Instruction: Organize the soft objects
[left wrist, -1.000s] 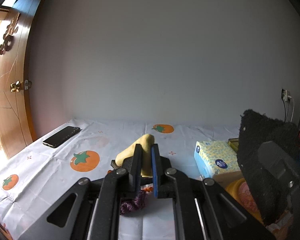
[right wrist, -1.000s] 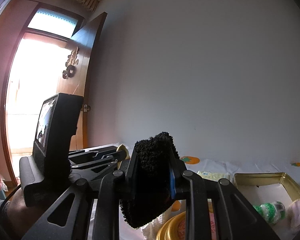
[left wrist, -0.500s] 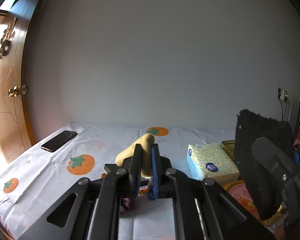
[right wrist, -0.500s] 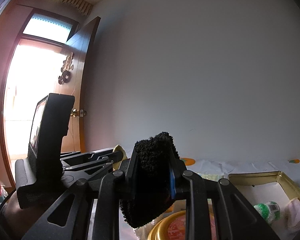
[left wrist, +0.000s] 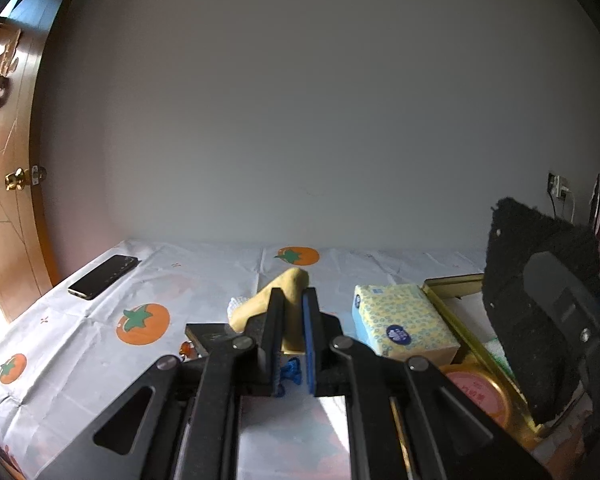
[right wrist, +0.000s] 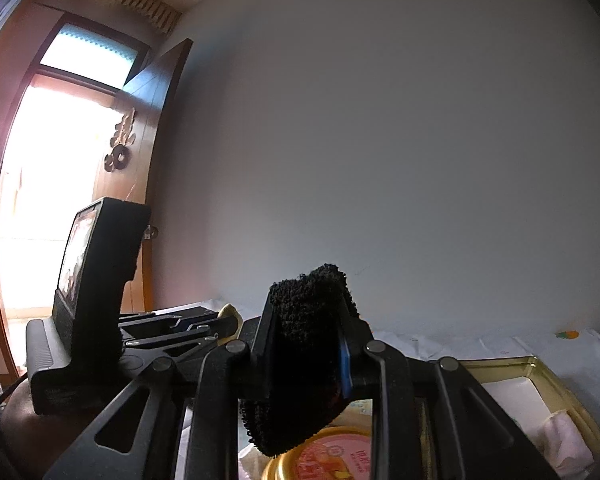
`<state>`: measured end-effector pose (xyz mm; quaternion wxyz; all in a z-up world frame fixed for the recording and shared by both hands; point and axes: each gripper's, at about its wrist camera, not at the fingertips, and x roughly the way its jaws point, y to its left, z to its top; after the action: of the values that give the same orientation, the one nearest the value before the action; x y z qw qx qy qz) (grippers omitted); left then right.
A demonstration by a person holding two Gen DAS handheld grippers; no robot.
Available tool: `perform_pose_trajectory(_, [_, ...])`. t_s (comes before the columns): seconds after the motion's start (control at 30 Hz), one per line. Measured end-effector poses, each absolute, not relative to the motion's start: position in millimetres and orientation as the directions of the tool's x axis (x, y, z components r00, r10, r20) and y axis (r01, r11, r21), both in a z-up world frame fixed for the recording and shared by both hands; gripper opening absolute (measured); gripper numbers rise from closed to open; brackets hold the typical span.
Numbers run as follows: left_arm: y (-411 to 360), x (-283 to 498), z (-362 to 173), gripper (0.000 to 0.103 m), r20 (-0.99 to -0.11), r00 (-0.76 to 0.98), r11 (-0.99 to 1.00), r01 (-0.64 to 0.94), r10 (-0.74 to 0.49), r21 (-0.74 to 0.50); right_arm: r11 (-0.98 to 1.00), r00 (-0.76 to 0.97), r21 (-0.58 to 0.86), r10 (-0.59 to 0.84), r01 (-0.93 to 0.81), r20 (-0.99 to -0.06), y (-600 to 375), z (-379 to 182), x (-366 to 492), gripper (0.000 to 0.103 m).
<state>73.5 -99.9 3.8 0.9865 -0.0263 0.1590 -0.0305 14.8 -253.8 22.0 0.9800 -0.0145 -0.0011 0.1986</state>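
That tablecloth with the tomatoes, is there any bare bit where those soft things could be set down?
Yes: the tablecloth lies open between the phone and the yellow soft piece in the left gripper. It is crowded on the right, where the tissue pack, gold tin and round lid sit close together.
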Motion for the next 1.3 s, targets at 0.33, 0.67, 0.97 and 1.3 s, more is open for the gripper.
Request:
perform_pose_trajectory(0.33, [-122.0,68.5,17.5,0.006,-0.304,0.945,0.992,0.112,-0.123,-0.055,0.928,0.928,-0.006,0.373,-0.373,0.001,-269.7,27.5,17.4,0.026])
perform_pose_trajectory(0.67, [-154.5,71.8,21.3,0.006,-0.322,0.929,0.983,0.179,-0.182,-0.038,0.942,0.943,0.043,0.331,-0.332,0.016,-302.0,31.6,19.8,0.026])
perform_pose_trajectory(0.97, [-198.3,74.6,27.0,0.007,-0.340,0.902,0.961,0.274,-0.265,-0.022,0.961,0.966,0.096,0.260,-0.259,0.008,-344.4,32.3,22.3,0.027])
perform_pose_trajectory(1.3, [-244.2,81.9,24.1,0.007,-0.388,0.860,0.934,0.358,-0.332,-0.007,0.975,0.982,0.140,0.181,-0.171,-0.057,-383.7,25.6,31.9,0.027])
